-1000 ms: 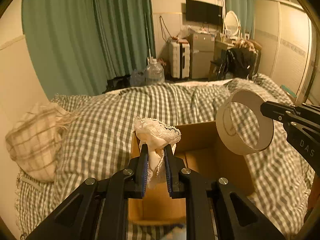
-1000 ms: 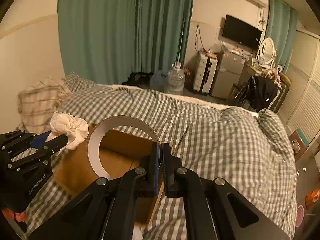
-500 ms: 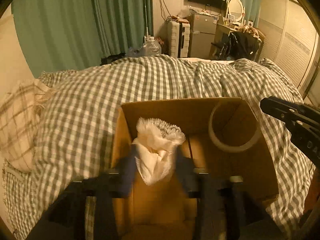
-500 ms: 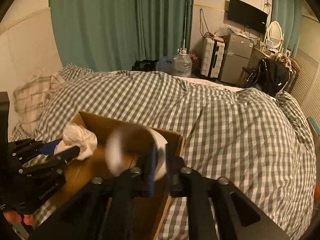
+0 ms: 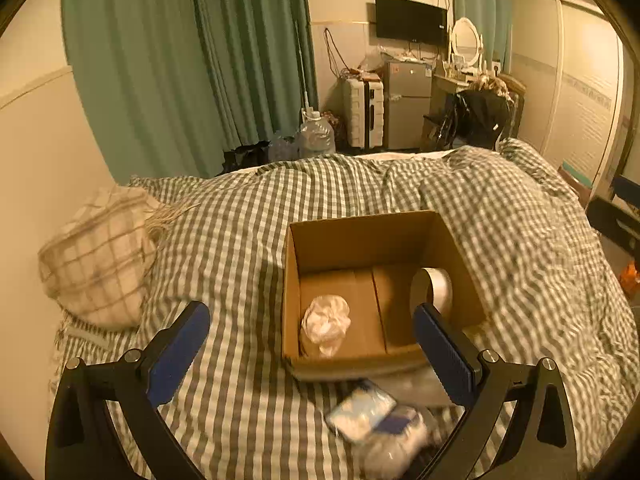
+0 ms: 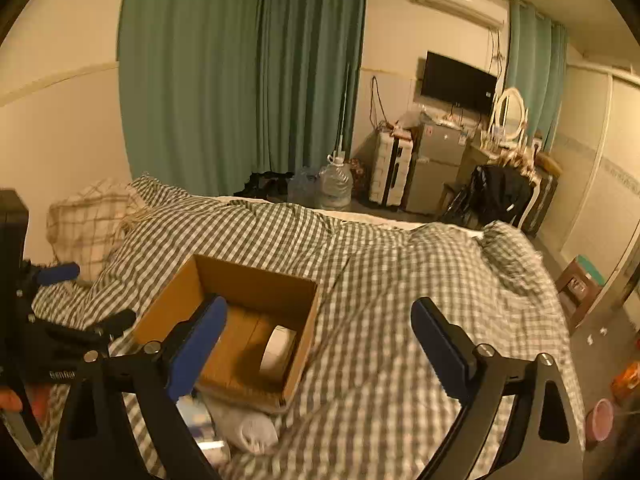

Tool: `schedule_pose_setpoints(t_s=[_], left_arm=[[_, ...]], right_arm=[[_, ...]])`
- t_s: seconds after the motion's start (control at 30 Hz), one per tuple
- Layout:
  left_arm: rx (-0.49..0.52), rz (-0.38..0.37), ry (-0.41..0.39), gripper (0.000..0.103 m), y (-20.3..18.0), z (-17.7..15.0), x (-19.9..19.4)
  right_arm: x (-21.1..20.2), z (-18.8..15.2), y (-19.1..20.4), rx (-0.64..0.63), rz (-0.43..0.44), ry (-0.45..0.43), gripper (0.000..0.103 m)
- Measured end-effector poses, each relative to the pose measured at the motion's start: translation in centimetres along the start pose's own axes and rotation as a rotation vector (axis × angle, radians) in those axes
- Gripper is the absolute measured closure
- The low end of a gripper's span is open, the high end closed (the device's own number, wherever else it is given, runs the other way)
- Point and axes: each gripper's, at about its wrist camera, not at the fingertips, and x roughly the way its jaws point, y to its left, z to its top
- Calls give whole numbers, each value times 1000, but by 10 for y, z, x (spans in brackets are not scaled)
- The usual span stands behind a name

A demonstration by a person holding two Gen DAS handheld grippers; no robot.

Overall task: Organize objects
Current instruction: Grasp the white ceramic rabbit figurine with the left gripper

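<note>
A cardboard box [image 5: 362, 240] is seen mid-frame on a checked bed [image 5: 240, 240], with white cloth [image 5: 325, 324] and tape roll [image 5: 434, 290] inside. Both left gripper [image 5: 312, 354] and right gripper [image 6: 318, 336] are spread, empty. Loose packets [image 5: 372, 412] at lower centre are probably best approached low and squarely.

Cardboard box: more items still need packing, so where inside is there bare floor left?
In the cardboard box, floor is bare along the far wall and between the white cloth and tape roll. The near-left and right side are taken.

Black hand-held gripper [image 5: 312, 354], blue pads [image 5: 178, 354], silver screws.
</note>
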Motion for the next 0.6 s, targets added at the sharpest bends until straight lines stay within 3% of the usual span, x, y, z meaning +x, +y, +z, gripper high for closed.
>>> schedule_pose_setpoints(t_s=[0.07,0.3,0.6], left_arm=[[-9,10,-9,0,-2,-4,-14],[-42,6,-18,0,-13,-43,-53],[-12,25,71,0,-38,-110,-44]], right_arm=[[-22,-10,1,-2,-16,-12,0],[-56,-56,2,0,-53,17,0],[-61,-113,3,-4,-64,119,0]])
